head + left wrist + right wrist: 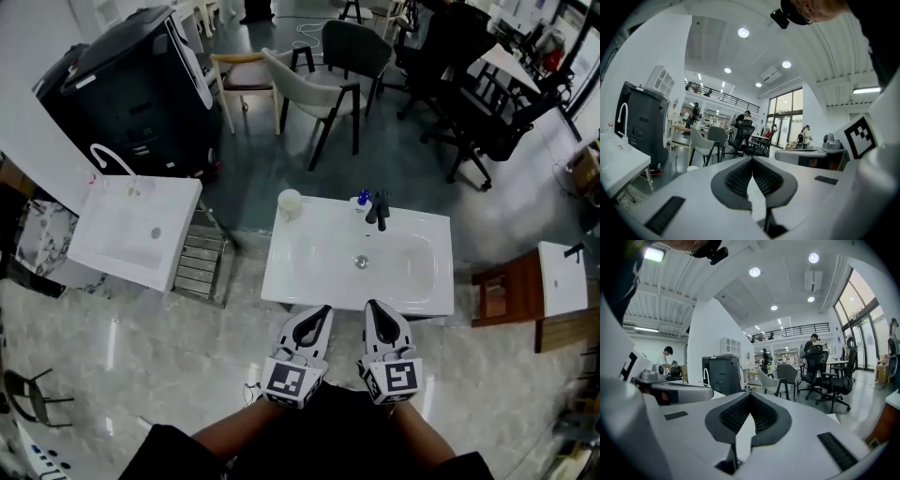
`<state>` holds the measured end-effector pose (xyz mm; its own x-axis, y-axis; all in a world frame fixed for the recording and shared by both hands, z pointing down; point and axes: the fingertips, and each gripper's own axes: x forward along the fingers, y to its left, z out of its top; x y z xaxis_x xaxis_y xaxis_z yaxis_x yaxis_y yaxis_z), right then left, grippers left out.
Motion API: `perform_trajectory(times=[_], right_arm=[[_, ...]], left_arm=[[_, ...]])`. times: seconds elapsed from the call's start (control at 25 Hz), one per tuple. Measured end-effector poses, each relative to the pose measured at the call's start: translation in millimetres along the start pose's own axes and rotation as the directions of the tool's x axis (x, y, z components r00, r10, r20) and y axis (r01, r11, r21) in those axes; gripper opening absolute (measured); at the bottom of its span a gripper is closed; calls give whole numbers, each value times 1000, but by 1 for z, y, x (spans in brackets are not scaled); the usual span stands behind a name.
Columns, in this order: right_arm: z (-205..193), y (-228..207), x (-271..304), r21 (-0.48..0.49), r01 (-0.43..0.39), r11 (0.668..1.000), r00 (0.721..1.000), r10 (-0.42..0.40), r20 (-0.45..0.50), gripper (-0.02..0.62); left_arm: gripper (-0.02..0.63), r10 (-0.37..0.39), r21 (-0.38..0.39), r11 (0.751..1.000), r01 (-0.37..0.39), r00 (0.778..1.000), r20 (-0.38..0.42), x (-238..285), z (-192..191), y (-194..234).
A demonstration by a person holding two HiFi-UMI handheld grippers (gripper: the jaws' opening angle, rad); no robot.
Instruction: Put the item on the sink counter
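White cup (290,202) sits on sink counter (292,277), well beyond both closed jaws.

Sink counter (305,277) stands centre. On its far rim: cup (290,202) at the left corner, faucet (378,210) mid-rear, small bottle (363,198) just left of the faucet. Second basin (131,239) stands to the left, chairs (323,94) behind, low cabinet (506,292) to the right.

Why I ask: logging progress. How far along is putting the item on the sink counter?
Done, apparently: a white cup and a blue item stand at the back of the sink counter. In hand: nothing; the left gripper and right gripper are shut and empty near its front. Left: nothing obvious, though which is the task's item I cannot tell.
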<state>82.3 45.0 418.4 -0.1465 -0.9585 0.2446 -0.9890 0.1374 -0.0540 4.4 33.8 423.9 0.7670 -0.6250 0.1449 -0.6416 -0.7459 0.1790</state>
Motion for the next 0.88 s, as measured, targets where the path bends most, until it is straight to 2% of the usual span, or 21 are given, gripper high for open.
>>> perform_trajectory(times=[0.28,0.48,0.68,0.88], right_arm=[[-3,-43,-82,-13,24,1000,1000,-23,20,29],[-18,-61,-141,-3,19,1000,999,-19,35,29],[-37,-56,-194,-17,-22,1000,999,23,26,29],[-39,-39,-225,-30,-61,998,997,62,34,29]], left_arm=[[15,12,32,999,-13,999,31,-2,2,-102],[15,41,51,998,-41,999,2,-23,-21,-163],[15,98,44,994,-97,995,-6,-55,-34,-204],[15,138,45,989,-138,990,-1,-80,-34,-224]])
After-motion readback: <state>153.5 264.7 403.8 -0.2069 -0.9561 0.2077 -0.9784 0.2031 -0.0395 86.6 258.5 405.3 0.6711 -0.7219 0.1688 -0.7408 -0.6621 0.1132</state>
